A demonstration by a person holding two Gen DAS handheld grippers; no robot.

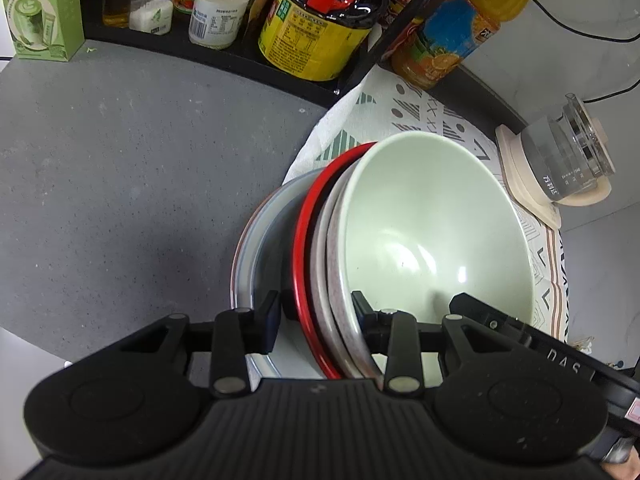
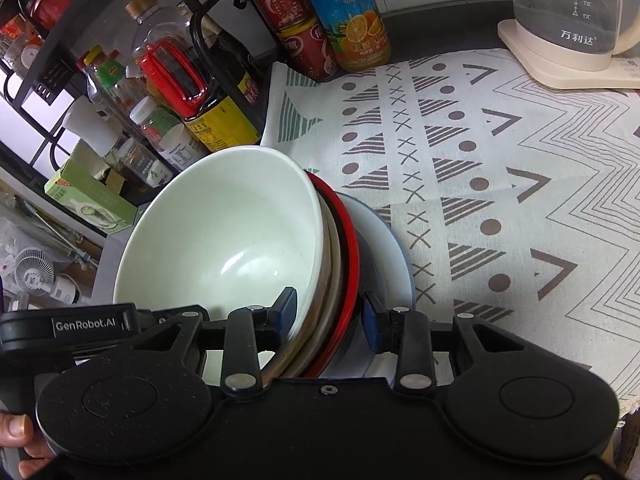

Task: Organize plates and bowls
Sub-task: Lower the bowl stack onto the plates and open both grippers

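The stacking looks mostly done: a green bowl point(image 1: 432, 228) sits nested with a red plate point(image 1: 308, 248) and a white plate point(image 1: 256, 248). The left gripper point(image 1: 318, 308) and right gripper point(image 2: 330, 308) both clamp the stack's rims, tilted above the worktop point(image 1: 120, 184); setting it down remains.

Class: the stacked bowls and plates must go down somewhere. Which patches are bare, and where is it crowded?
Bare: grey countertop left of the stack, and patterned cloth between stack and kettle. Crowded: the bottle rack behind.
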